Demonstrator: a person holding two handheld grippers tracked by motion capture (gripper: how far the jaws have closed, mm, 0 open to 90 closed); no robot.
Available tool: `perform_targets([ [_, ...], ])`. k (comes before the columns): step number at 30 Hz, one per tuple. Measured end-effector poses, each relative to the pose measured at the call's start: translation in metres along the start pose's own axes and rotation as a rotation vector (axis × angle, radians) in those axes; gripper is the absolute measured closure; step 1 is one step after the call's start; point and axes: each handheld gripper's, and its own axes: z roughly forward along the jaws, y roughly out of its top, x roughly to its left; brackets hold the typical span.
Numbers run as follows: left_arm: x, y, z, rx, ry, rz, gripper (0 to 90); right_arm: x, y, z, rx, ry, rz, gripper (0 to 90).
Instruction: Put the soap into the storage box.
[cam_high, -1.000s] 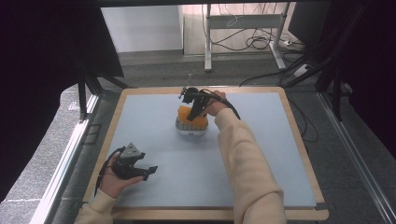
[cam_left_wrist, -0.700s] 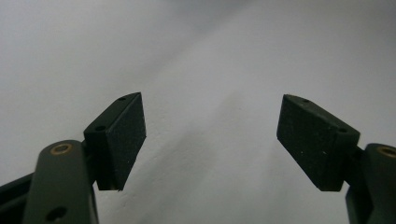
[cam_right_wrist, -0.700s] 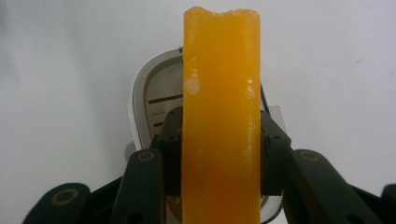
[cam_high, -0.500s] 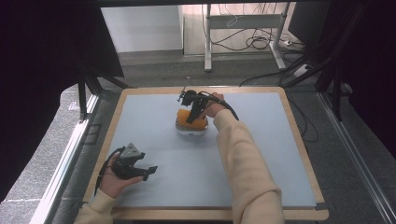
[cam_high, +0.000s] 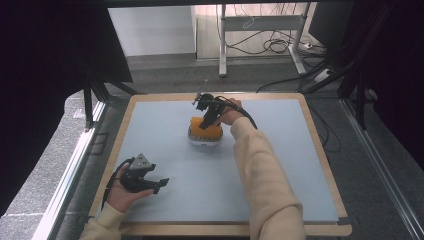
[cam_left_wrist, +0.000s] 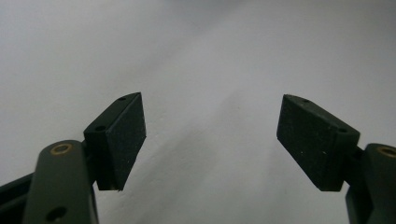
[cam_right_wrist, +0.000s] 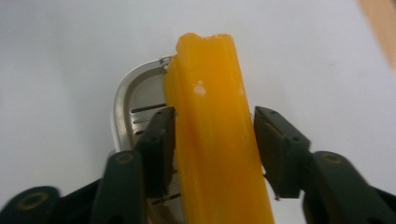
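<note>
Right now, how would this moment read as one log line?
right gripper: around orange bar over metal dish | left gripper: open, idle

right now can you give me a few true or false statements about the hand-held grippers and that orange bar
1. The right hand-held gripper has its jaws on either side of the orange bar. True.
2. The left hand-held gripper is clamped on the orange bar. False: its jaws stand wide apart with nothing between them, over bare table.
3. A slotted metal dish sits under the orange bar. True.
4. The two hand-held grippers touch each other. False: in the high view the left one is near the front left of the table, well apart from the right one at the dish.
5. The orange bar lies in the table's front right corner. False: it is near the middle, toward the far side.
</note>
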Motion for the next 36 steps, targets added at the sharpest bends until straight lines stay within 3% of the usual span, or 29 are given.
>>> perform_targets([
  [1,0.0,0.0,0.0,0.0,0.0,0.0,23.7,0.0,0.0,0.0,0.0,0.0,0.0,47.7],
  [3,0.0,0.0,0.0,0.002,-0.001,0.001,23.7,-0.002,-0.001,-0.004,-0.013,-0.046,0.009,44.7],
  [4,0.0,0.0,0.0,0.003,-0.001,0.002,23.7,-0.003,-0.002,-0.008,-0.032,-0.063,0.034,43.9],
  [14,-0.002,0.001,0.001,0.001,-0.003,0.001,23.7,0.0,-0.009,-0.019,-0.069,-0.08,0.053,40.0],
  [19,-0.002,0.001,0.002,0.003,-0.002,0.004,23.7,0.004,-0.018,-0.027,-0.099,-0.091,0.09,37.9],
  [27,-0.002,0.001,0.001,0.004,0.0,0.005,23.7,0.016,-0.052,-0.044,-0.179,-0.117,0.199,32.0],
  [36,-0.001,0.001,0.001,0.004,0.008,0.001,23.7,0.038,-0.095,-0.058,-0.258,-0.152,0.258,29.0],
])
